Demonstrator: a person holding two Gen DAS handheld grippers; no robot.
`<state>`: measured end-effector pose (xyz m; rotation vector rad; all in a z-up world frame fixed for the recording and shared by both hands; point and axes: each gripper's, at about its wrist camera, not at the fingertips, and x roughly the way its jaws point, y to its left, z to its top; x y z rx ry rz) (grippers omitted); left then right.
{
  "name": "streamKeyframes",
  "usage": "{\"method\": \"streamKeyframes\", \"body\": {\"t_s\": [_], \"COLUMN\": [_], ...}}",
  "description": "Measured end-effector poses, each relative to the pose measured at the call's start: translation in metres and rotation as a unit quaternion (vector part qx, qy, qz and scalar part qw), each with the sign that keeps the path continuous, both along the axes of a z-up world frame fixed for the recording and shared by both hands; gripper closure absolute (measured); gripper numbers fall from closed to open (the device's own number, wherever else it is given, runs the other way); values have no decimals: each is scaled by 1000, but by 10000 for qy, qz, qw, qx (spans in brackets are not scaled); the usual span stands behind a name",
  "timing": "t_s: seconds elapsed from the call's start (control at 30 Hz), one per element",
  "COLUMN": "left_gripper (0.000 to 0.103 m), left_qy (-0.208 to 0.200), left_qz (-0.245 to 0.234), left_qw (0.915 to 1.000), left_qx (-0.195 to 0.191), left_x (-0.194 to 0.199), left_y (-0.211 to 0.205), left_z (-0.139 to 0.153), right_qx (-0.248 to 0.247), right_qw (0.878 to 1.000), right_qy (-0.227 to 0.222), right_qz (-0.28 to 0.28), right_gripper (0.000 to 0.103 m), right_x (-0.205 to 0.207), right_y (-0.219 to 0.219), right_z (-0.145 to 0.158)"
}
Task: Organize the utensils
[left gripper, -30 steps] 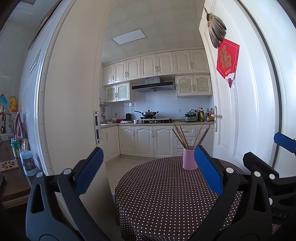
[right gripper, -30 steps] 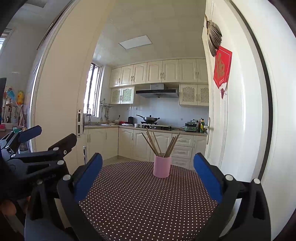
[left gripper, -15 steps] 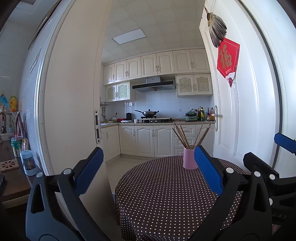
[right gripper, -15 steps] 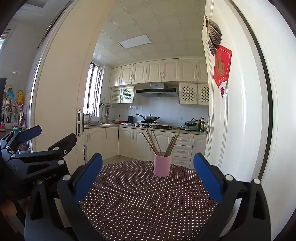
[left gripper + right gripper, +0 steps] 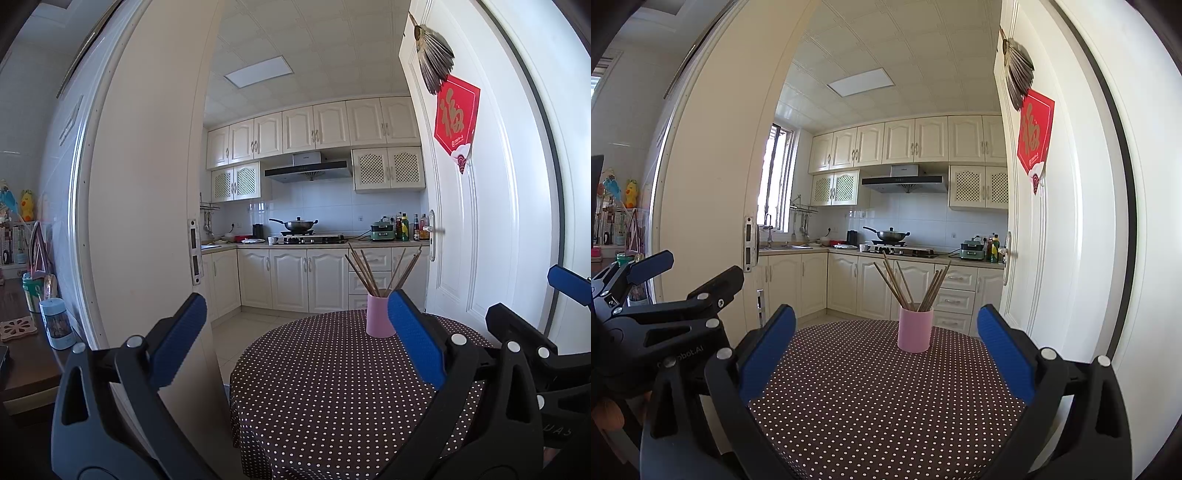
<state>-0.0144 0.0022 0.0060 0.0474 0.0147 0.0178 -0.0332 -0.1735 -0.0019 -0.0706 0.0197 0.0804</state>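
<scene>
I hold both grippers spread wide and empty above the near edge of the tabletop (image 5: 871, 398), my left gripper (image 5: 295, 332) and my right gripper (image 5: 886, 339) side by side. The pink cup (image 5: 915, 329) stands upright toward the far side of the dotted cloth, with the chopsticks (image 5: 910, 286) fanned out inside it, leaning two ways. No utensil lies loose on the cloth that I can see, so I judge the next step is at the cup. To do it well I should come in level, take one chopstick high on its shaft, and steady the cup so it does not tip. The red hanging (image 5: 456, 120) on the door reads 福; my left gripper's body shows "bot.AI".
</scene>
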Motion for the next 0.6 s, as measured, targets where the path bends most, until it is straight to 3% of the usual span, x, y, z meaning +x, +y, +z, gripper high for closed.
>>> {"method": "streamKeyframes", "body": {"t_s": [0.6], "left_gripper": [6], "left_qy": [68], "left_qz": [23], "left_qw": [10000], "left_qx": [-14], "left_x": [6], "left_y": [-1], "left_z": [-4], "right_qx": [19], "right_qw": [10000], "right_qy": [48], "right_qz": [-5], "right_gripper": [8], "right_x": [4], "right_y": [1], "right_z": [-3]}}
